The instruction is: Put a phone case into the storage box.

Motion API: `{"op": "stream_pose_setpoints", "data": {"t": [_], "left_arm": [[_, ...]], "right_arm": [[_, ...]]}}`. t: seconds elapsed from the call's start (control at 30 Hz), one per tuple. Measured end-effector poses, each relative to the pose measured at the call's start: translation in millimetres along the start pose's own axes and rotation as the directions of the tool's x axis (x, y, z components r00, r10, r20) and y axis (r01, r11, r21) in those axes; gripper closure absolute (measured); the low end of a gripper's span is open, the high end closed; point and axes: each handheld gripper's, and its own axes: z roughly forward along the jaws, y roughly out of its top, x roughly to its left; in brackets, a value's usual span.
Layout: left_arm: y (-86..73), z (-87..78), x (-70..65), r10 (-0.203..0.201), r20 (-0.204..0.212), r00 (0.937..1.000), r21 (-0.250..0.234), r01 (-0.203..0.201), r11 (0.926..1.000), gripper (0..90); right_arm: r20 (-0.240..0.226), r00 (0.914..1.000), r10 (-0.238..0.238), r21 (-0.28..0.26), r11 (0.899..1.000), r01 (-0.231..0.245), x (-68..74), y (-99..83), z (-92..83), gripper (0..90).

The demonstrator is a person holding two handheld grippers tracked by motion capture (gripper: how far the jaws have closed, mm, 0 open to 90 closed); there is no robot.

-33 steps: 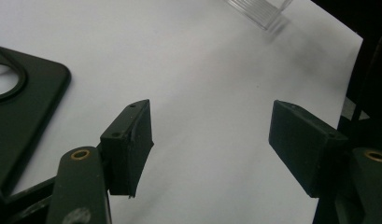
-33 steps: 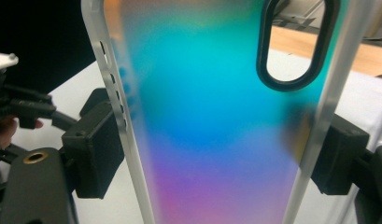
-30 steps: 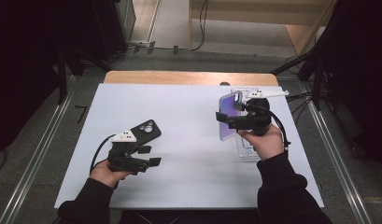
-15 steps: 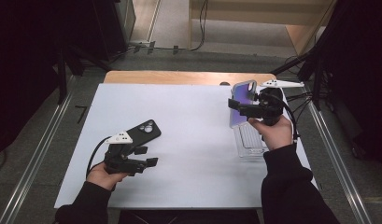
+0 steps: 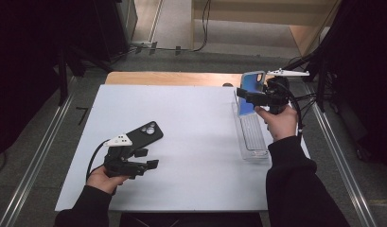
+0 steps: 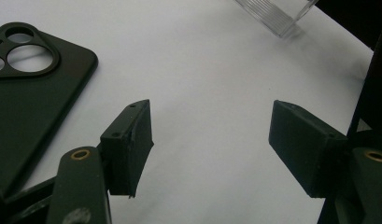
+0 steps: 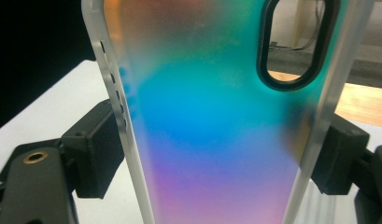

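Since a second ago, the right hand-held gripper (image 5: pixel 248 98) has carried the iridescent phone case (image 5: pixel 250 92) toward the surface's (image 5: pixel 191 118) far edge, above the clear tray (image 5: pixel 251 137). Left hand-held gripper (image 6: pixel 209 140) jaws stand apart, the black phone case (image 6: pixel 34 98) beside them. Right pads (image 7: pixel 97 149) clamp the case's edges (held upright).

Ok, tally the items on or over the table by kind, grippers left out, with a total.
Phone cases: 2, the black case lying flat and the iridescent case gripped upright.
Clear ribbed trays: 1, the clear tray at the right.
Total: 3
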Motion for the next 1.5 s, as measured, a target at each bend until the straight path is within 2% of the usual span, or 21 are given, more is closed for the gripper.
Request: {"op": "stream_pose_setpoints", "data": {"t": [0.43, 0.57, 0.67, 0.77, 0.9, 0.97, 1.1, 1.23, 1.33, 1.5], "left_arm": [[0.1, 0.5, 0.1, -0.003, -0.002, 1.0, -0.001, 0.003, 1.0, 30.2], [0.0, 0.8, 0.6, 0.0, -0.001, 1.0, 0.003, 0.0, 1.0, 30.3], [0.0, 0.9, 0.2, 0.003, -0.001, 1.0, 0.005, -0.003, 1.0, 30.3], [0.0, 1.1, 0.1, 0.004, -0.002, 1.0, 0.006, -0.004, 1.0, 30.2], [0.0, 0.9, 0.0, 0.005, -0.001, 1.0, 0.005, -0.005, 1.0, 30.2], [0.1, 0.8, 0.0, 0.005, 0.002, 1.0, 0.004, -0.005, 1.0, 30.3], [0.1, 1.4, 0.0, 0.006, 0.001, 1.0, 0.006, -0.006, 1.0, 30.2], [0.2, 1.4, -0.3, 0.008, 0.002, 1.0, 0.007, -0.008, 0.9999, 30.2], [0.2, 1.7, -0.7, 0.007, 0.004, 1.0, 0.004, -0.007, 1.0, 30.2], [0.2, 1.8, -0.8, 0.006, 0.007, 1.0, 0.004, -0.006, 1.0, 30.3]], "right_arm": [[0.094, 0.9942, 0.053, -0.002, 0.999, -0.053, -27.5, 12.6, 26.3, 15.9], [0.104, 0.9922, 0.069, 0.006, 0.998, -0.07, -35.0, 17.1, 34.2, 15.9], [0.127, 0.99, 0.061, 0.016, 0.998, -0.064, -38.2, 18.6, 41.6, 15.9], [0.148, 0.9876, 0.053, 0.01, 0.998, -0.055, -41.6, 17.9, 48.8, 15.9], [0.153, 0.9842, 0.088, 0.01, 0.996, -0.091, -51.3, 16.0, 59.8, 15.9], [0.175, 0.9816, 0.077, 0.01, 0.997, -0.08, -54.5, 14.5, 65.6, 15.9], [0.19, 0.9772, 0.095, 0.024, 0.995, -0.101, -62.6, 11.6, 76.9, 15.9], [0.217, 0.9729, 0.079, 0.042, 0.995, -0.09, -68.6, 7.0, 88.6, 15.8], [0.219, 0.9684, 0.119, 0.045, 0.99, -0.132, -72.8, 3.7, 95.5, 15.8], [0.25, 0.9634, 0.097, 0.072, 0.99, -0.119, -74.5, -1.0, 108.2, 15.7]]}}
